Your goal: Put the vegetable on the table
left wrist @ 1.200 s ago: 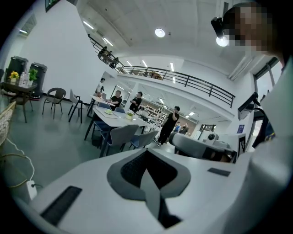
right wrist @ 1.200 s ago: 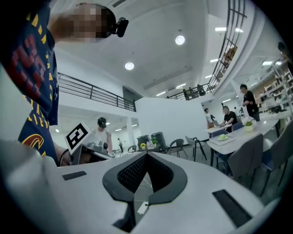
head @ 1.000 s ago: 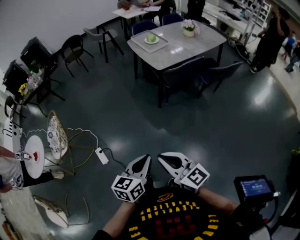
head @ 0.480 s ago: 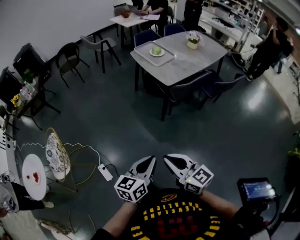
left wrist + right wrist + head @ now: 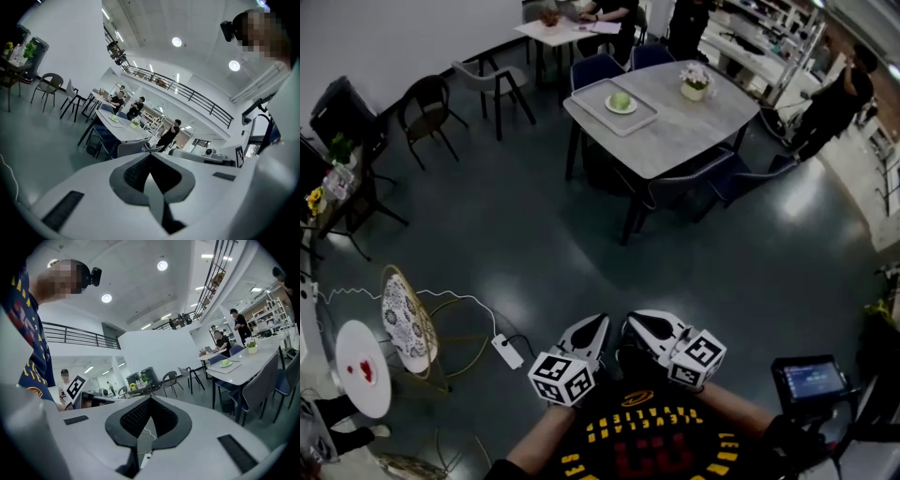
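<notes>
Nearest, against a dark shirt [image 5: 649, 441]: the left gripper [image 5: 589, 328] and the right gripper [image 5: 636, 324], side by side and pointing roughly level across the room. Jaws of each pressed together, nothing between them. Probably carried shut and tucked in like this because nothing is yet within reach. To the right, near the elbow, a small screen [image 5: 811, 378], apparently mounted for a glance down. On the dark floor [image 5: 534, 234] just ahead and to the left, a white power strip [image 5: 507, 352] with its cord trailing off toward a wire chair [image 5: 405, 314] and a small round white table [image 5: 364, 367]. Well apart from both grippers, across open floor, a grey table [image 5: 698, 141] ringed by blue chairs. On its far left corner a tray [image 5: 598, 111], on the tray a plate [image 5: 620, 108], and on the plate the vegetable [image 5: 621, 98], pale green and round. Set out that way, presumably, to be lifted off plate and tray and laid on the bare tabletop; no step of that begun. Beside the tray, a flower pot [image 5: 695, 84], likely mere decoration but something to steer clear of. Farther back, seated people at a white table [image 5: 572, 26], and a standing person [image 5: 832, 94] off to the right. As for writing: only black-and-white square markers on the gripper cubes; yellow dashes and red letters on the shirt too blurred to read; print on the glowing screen too small; no brand legible anywhere.
</notes>
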{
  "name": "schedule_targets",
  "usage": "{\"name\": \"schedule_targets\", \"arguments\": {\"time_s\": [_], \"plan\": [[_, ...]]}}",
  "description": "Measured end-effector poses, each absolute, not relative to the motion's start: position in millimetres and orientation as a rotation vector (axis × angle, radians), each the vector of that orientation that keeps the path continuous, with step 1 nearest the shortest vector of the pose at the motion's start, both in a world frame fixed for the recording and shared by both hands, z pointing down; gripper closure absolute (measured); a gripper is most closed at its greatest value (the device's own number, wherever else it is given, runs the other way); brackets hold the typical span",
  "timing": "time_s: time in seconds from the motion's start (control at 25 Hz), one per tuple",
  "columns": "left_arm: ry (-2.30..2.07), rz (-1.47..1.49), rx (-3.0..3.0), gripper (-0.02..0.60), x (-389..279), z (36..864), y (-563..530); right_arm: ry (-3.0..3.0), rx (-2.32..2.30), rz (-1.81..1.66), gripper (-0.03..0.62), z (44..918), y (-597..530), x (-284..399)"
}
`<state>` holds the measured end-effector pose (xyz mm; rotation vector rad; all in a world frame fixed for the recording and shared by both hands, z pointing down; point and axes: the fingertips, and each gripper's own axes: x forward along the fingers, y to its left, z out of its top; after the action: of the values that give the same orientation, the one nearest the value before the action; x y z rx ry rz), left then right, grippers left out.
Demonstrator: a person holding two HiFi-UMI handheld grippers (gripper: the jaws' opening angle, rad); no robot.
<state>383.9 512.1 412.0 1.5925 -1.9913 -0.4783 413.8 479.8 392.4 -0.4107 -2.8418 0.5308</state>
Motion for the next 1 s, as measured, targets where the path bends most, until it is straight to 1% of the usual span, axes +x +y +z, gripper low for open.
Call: {"name": "schedule_targets", "arguments": {"time_s": [0.28,0.52,0.72,1.0], "plan": [[-2.081,-0.452,1.496,0.581,310,414,501,-2.828,-0.515,0.627,0.597,398,458,336],[-2.157,-0.411,1.435,0.581,248,402,457,-2.822,-0.618,0.678,0.597,389,409,269],[-2.172,-0.416,1.393,0.581,212,401,416,-2.804,-0.653,0.710,0.597,390,366,231],[-2.143,-0.417,1.372,0.581,179,406,373,-2.774,-0.614,0.765,0.597,398,319,195]]}}
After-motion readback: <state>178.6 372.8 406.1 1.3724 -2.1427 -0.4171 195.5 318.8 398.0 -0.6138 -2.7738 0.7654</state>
